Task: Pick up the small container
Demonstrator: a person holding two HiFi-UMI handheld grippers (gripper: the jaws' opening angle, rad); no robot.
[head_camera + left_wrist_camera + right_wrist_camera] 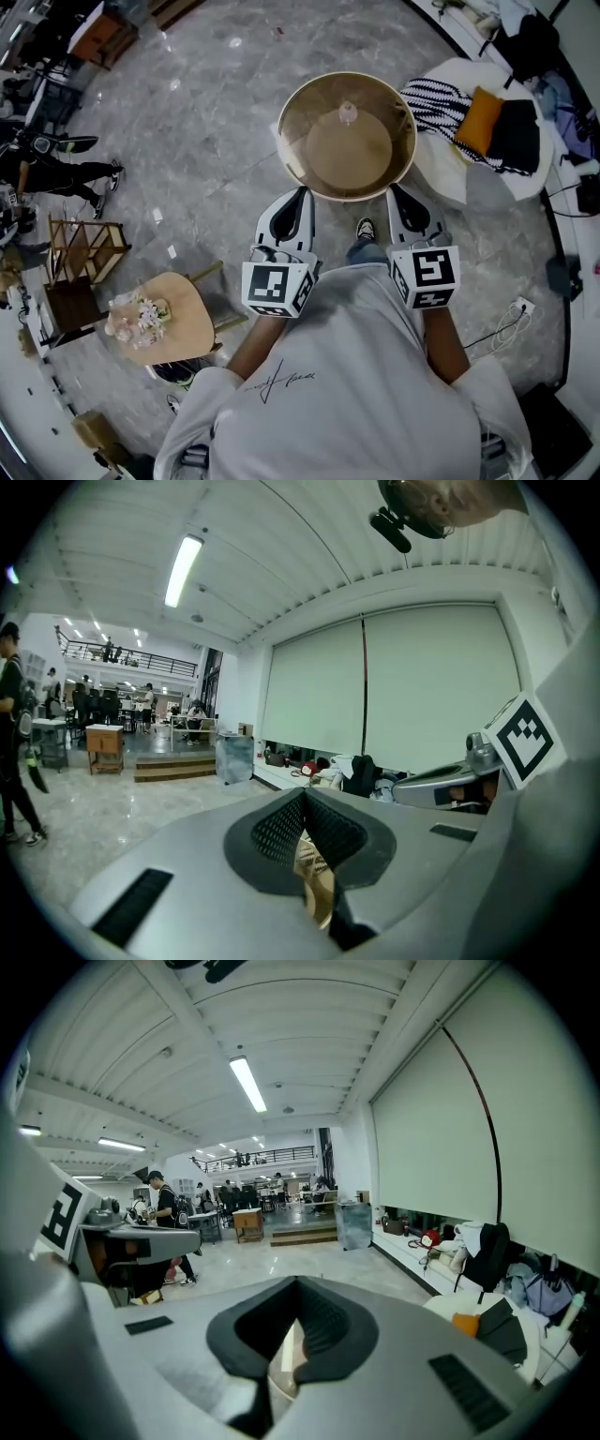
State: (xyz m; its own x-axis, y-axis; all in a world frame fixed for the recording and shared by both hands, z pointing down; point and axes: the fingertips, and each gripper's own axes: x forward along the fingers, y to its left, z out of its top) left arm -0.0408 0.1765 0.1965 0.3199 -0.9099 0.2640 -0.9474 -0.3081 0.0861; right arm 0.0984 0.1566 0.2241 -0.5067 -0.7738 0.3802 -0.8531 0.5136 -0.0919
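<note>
The small container (347, 141) is a round, tan-brown, bowl-like basket with a raised rim, a paler flat round middle and a small pale knob near its centre. It sits level, its top facing up, held in the air between the two grippers. The left gripper (302, 195) is clamped on its near-left rim and the right gripper (395, 192) on its near-right rim. The left gripper view shows a strip of woven, straw-coloured wall (315, 869) pinched between the pads; the right gripper view shows only a pale edge (284, 1354)
</note>
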